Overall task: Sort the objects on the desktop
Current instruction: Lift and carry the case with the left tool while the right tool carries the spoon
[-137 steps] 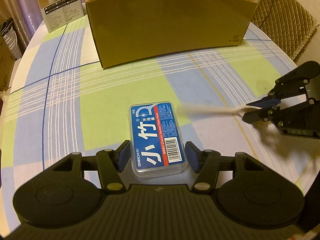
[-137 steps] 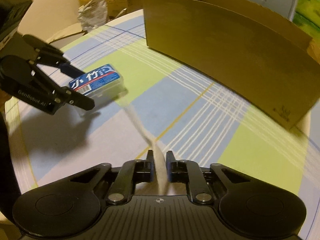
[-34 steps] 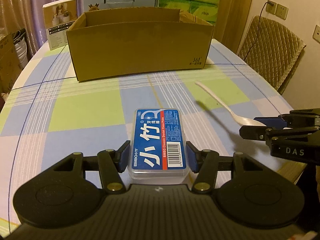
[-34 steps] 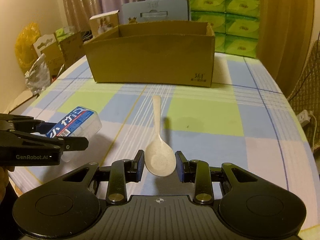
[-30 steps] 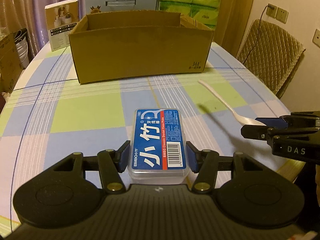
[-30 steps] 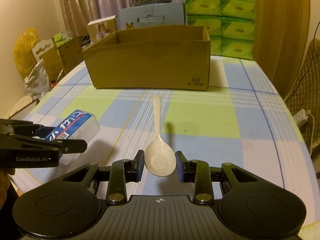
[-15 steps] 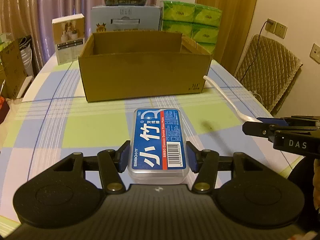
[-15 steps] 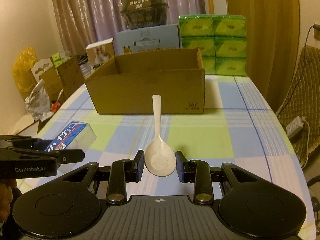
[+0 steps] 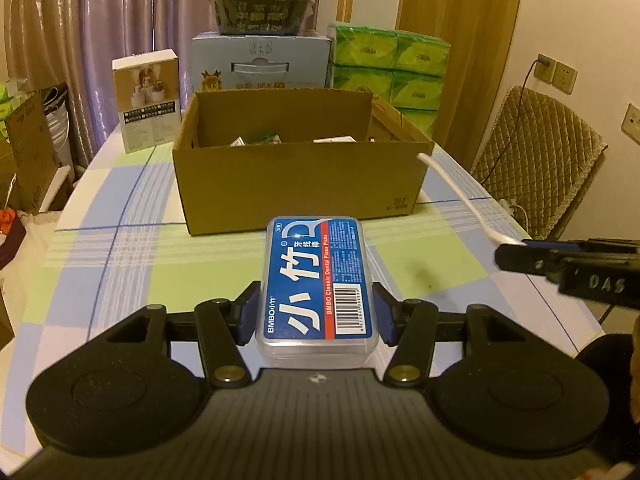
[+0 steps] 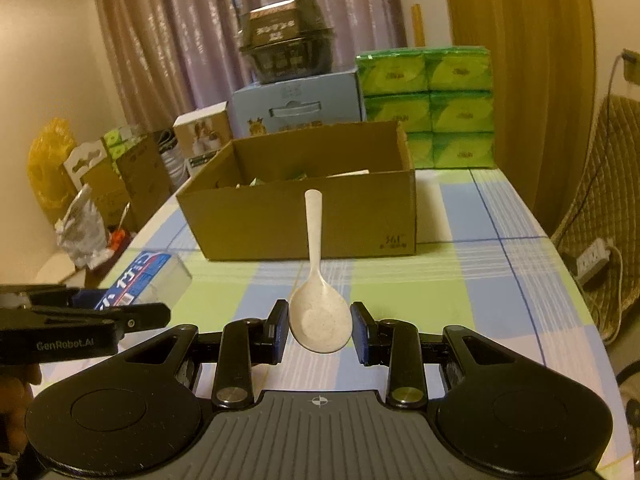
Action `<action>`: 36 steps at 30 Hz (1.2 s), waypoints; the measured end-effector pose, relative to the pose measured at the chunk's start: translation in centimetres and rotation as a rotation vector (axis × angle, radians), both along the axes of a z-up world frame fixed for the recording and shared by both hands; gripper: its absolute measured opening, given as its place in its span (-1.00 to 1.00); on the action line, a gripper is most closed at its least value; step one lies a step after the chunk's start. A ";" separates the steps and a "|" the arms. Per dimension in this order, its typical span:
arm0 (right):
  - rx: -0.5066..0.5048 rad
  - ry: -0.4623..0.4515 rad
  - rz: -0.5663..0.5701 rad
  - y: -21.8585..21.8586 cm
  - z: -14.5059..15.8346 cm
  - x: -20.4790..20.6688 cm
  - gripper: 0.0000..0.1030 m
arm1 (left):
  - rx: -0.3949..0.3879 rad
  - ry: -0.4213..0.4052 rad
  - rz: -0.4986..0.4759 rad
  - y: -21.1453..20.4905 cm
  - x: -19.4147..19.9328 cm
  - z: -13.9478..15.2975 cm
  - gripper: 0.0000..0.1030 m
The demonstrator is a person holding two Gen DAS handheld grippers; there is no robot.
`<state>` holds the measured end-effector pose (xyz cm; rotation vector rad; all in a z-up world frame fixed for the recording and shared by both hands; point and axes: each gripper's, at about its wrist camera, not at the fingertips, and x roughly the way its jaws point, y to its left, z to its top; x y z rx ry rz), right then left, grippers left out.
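Left wrist view: I've lifted both tongs clear of the table (image 9: pixel 120 268); left tongs (image 9: pixel 316 316) clamp floss case (image 9: pixel 316 280), right tongs (image 10: pixel 320 332) grip spoon (image 10: pixel 318 292); box (image 9: pixel 296 184) next.

Below my jaws spreads the table (image 9: pixel 132 276), covered in a checked cloth of green, blue and pale squares crossed by thin white and blue lines. The open cardboard box (image 9: pixel 296 184) sits directly on it, and I take that as my landmark. Behind the box to its left stands a small white carton (image 9: pixel 146 100) with a picture on its front. Straight behind the box sits a pale blue case (image 9: pixel 260 64), and behind the box to its right the stacked green tissue packs (image 9: pixel 390 76) rest at the table's far end.
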<state>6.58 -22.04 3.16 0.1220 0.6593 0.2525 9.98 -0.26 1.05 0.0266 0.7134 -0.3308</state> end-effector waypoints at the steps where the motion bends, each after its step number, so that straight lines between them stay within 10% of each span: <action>1: -0.001 -0.002 -0.003 -0.1 0.3 0.1 -0.42 | 0.005 -0.001 0.000 0.1 0.2 0.2 0.00; 36: -0.132 -0.011 0.047 -1.3 4.4 8.4 -0.42 | 0.082 0.046 -0.010 2.6 7.6 2.4 0.00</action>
